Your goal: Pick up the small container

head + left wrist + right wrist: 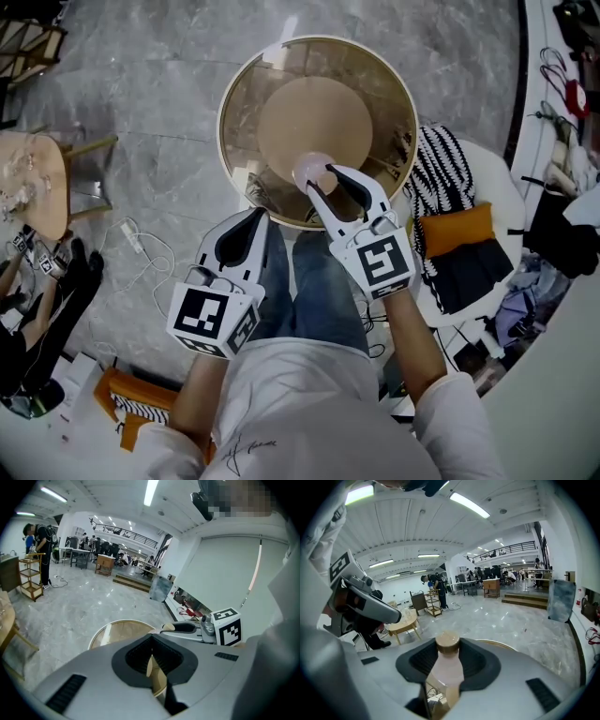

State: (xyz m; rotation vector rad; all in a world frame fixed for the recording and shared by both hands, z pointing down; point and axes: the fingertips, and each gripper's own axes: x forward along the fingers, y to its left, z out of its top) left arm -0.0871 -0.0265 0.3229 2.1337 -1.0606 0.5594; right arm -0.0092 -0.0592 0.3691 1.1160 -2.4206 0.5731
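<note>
Clamped by the fingers of the right gripper [324, 180] at six o'clock of the worktop [226, 103], the small container [311, 170] should be raised upright, with the left gripper [255, 218], fingers closed and empty, held clear.

The round glass table [242, 94] is open across its whole top; only the small container [312, 172], clamped in the right gripper [323, 178], hangs over the near edge. On the right, a white chair [497, 199] heaped with striped cloth [436, 169] and an orange cushion [457, 228] crowds the rim. To the left lies open marble floor [150, 84] — just a white cable [141, 246].

No writing can be read on anything here.
</note>
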